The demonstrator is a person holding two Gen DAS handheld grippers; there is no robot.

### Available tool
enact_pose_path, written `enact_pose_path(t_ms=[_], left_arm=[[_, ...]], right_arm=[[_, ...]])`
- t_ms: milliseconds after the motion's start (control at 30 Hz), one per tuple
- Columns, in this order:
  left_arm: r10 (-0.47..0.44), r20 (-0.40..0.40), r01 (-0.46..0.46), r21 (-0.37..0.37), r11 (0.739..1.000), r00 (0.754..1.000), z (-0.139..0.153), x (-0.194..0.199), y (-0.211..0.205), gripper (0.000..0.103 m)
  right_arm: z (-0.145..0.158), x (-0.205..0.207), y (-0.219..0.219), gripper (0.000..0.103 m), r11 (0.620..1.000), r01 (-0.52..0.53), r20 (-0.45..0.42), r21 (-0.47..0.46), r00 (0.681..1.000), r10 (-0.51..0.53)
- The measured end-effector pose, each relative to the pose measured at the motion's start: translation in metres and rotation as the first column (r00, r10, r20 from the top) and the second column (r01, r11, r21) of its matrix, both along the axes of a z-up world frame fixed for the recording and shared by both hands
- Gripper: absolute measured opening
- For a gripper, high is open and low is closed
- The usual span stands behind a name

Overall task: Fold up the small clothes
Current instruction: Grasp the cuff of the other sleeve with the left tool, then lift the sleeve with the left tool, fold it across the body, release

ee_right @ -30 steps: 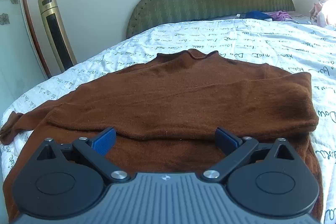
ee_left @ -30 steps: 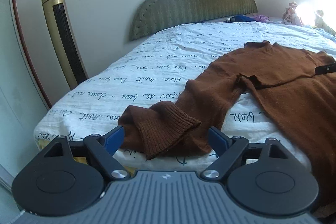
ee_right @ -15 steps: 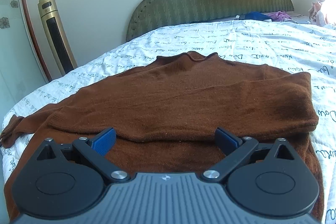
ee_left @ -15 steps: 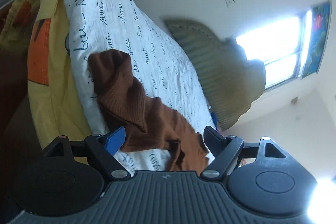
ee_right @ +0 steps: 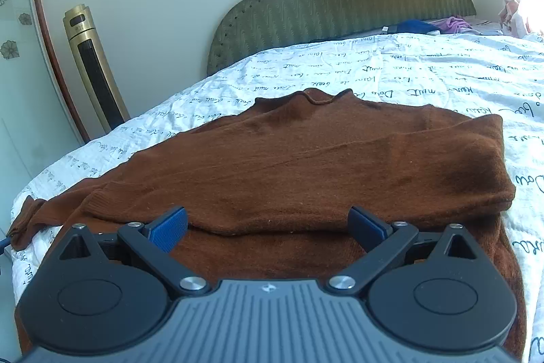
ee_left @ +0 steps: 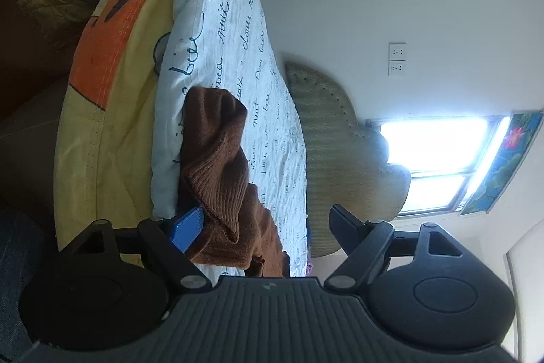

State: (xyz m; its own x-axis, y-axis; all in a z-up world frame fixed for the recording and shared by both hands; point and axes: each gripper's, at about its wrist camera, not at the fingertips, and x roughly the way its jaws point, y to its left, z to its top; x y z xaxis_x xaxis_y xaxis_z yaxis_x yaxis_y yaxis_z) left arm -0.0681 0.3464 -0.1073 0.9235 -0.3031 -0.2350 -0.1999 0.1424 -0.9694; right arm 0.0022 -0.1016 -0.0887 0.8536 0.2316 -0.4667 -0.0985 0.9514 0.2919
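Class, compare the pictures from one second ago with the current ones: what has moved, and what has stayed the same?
The left hand-held gripper has rolled onto its side and closed in on the sweater's loose sleeve cuff at the bed corner; its jaws are open, nothing gripped. The right hand-held gripper stayed open over the brown sweater, which lies unmoved on the white bedspread.

Bed (ee_right: 391, 70) under white script-printed quilt, brown sweater (ee_right: 306, 165) spread flat, blue and purple clothes (ee_right: 431, 24) by headboard

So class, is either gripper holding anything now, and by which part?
Nothing is held. The left gripper is open beside the sweater's sleeve cuff; the right gripper is open over the sweater.
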Motion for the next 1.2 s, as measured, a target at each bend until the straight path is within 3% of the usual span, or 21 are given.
enact_pose_path(t_ms=[100, 167, 267, 300, 433, 567, 700, 767, 933, 1033, 1200], left_arm=[[0.03, 0.03, -0.029, -0.04, 0.999, 0.999, -0.008, 0.003, 0.005, 0.071], [0.047, 0.016, -0.046, -0.063, 0.997, 0.999, -0.014, 0.006, 0.009, 0.056], [0.05, -0.037, -0.053, -0.092, 0.994, 0.998, -0.023, 0.012, 0.014, 0.018], [0.055, -0.054, -0.06, -0.096, 0.994, 0.997, -0.026, 0.013, 0.015, 0.0], [0.078, -0.068, -0.085, -0.11, 0.99, 0.995, -0.032, 0.01, 0.018, 0.002], [0.06, -0.038, -0.063, -0.095, 0.993, 0.997, -0.017, 0.009, 0.025, 0.002], [-0.083, -0.004, 0.083, 0.037, 0.996, 0.997, 0.032, -0.001, 0.041, 0.002], [-0.155, -0.024, 0.157, 0.163, 0.974, 0.988, 0.062, -0.013, 0.052, 0.002], [-0.221, -0.131, 0.254, 0.362, 0.897, 0.966, 0.101, -0.055, 0.075, 0.002], [-0.211, -0.181, 0.269, 0.421, 0.866, 0.961, 0.109, -0.077, 0.084, 0.002], [-0.134, -0.224, 0.228, 0.478, 0.848, 0.966, 0.114, -0.107, 0.109, 0.002]], right_arm=[[0.0, 0.0, 0.0, 0.101, 1.0, -0.001, 0.001, 0.001, 1.0, 0.001], [0.0, 0.0, 0.0, 0.101, 1.0, -0.001, 0.004, 0.002, 1.0, 0.001], [0.0, 0.0, -0.001, 0.101, 1.0, -0.006, 0.005, 0.009, 1.0, 0.006], [0.0, -0.001, -0.001, 0.101, 1.0, -0.009, 0.008, 0.011, 1.0, 0.008], [0.0, 0.0, -0.001, 0.101, 1.0, -0.012, 0.01, 0.011, 1.0, 0.012], [0.0, 0.0, -0.001, 0.101, 1.0, -0.013, 0.007, 0.009, 1.0, 0.013], [0.0, 0.0, -0.001, 0.101, 1.0, -0.011, 0.005, 0.008, 1.0, 0.011], [0.0, 0.0, -0.001, 0.101, 1.0, -0.013, 0.005, 0.008, 1.0, 0.013], [0.0, 0.0, 0.001, 0.101, 1.0, -0.017, 0.004, -0.004, 1.0, 0.017], [0.0, 0.001, 0.001, 0.101, 1.0, -0.017, -0.002, -0.002, 1.0, 0.017], [0.0, 0.002, 0.004, 0.101, 0.999, -0.032, -0.011, -0.011, 0.999, 0.032]])
